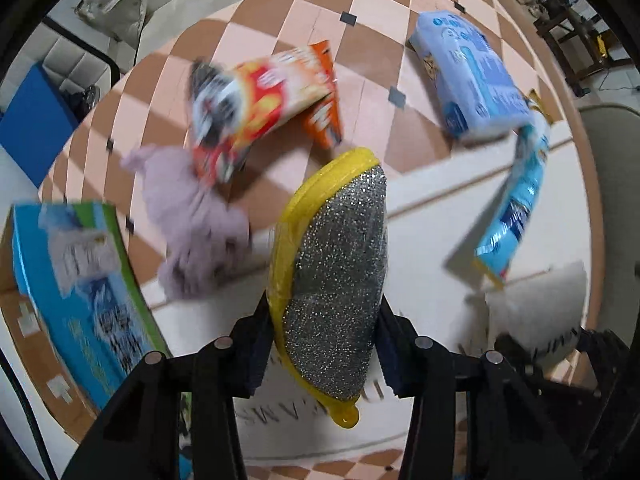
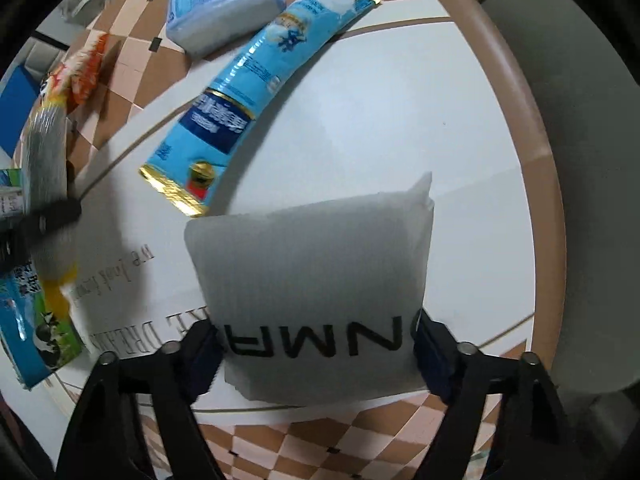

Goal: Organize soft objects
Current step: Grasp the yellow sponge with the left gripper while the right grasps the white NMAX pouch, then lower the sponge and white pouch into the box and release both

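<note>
- The left gripper (image 1: 328, 344) has its fingers clamped on a yellow-rimmed scouring sponge (image 1: 334, 276) with a glittery silver face; the sponge stands on edge between the fingers and sticks out well ahead of them.
- The right gripper (image 2: 316, 352) has its fingers pressed onto both sides of a white foam pouch (image 2: 312, 280) printed with black letters, gripping its near end so that most of it reaches forward past the fingertips.
- Both soft items look to be off the surface (image 2: 380, 112), so I'd judge this a carry-and-place step, with each hand bringing its piece to a spot.
- Ahead of the left fingers lie a lilac cloth (image 1: 192, 224), a red-and-orange snack bag (image 1: 260, 108) and a pale blue tissue pack (image 1: 476, 76); a blue-and-green carton (image 1: 80, 280) sits off to their left.
- Ahead and left of the right fingers lies a long light-blue sachet (image 2: 248, 96).
- To do it well, I'd keep the squeeze gentle: both pieces give under pressure, and the pouch could fold or slip if pinched harder.
- Lower each piece flat before letting go, since the sponge on edge would likely topple.
- Keep the two hands apart; the right view shows the left gripper close by at its left edge.
- The motion blur suggests quick travel, so slow down before release.
</note>
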